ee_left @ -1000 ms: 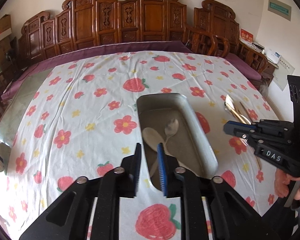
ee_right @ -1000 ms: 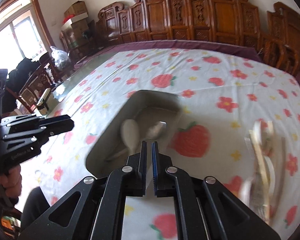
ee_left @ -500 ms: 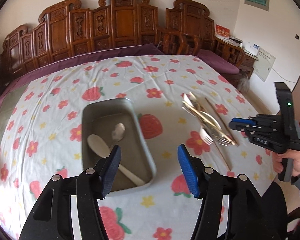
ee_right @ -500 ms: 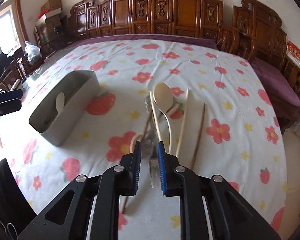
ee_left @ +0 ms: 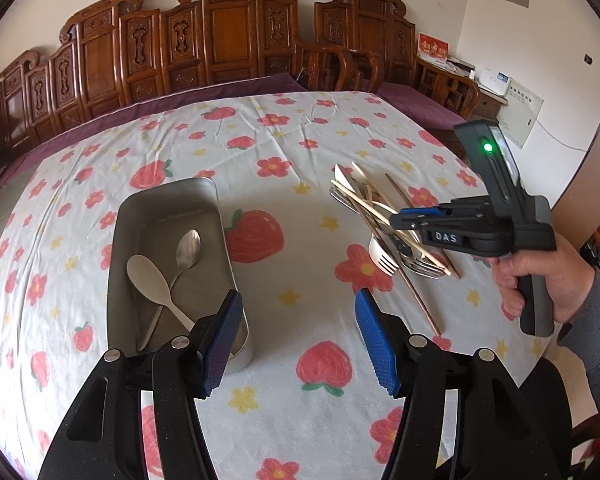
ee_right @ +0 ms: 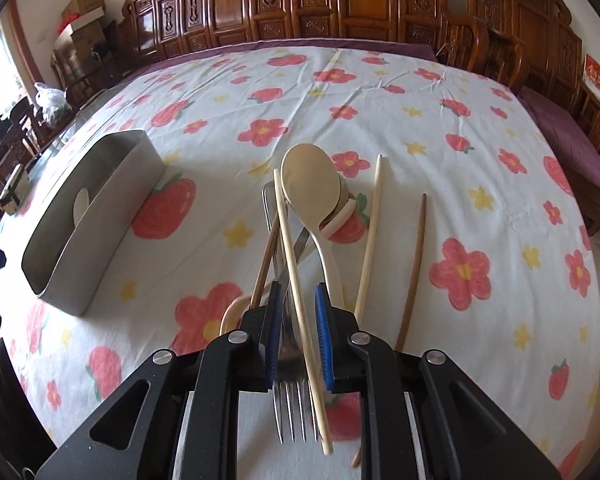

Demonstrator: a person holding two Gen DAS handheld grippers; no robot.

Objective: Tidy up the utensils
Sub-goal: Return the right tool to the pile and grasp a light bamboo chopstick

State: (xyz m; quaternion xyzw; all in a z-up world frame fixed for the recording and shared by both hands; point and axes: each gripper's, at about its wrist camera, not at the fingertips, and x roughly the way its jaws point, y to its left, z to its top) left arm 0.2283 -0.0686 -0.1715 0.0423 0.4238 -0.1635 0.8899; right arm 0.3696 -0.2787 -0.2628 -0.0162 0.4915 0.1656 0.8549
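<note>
My left claw (ee_left: 298,334) stands wide apart above the table (ee_left: 284,152), nothing between its pads; its near pad overlaps the corner of the grey bin (ee_left: 220,216). In the bin lie a pale spoon (ee_left: 146,278) and a metal spoon (ee_left: 188,246), their handle ends hidden behind the claw. My right claw (ee_right: 298,334) is parted only narrowly over the utensil pile (ee_right: 312,200): a metal fork (ee_right: 294,412) and a pale chopstick (ee_right: 288,232) run between its pads. Whether the pads press on them I cannot tell; the fork's neck is blurred. A brown chopstick (ee_right: 414,264) lies apart.
</note>
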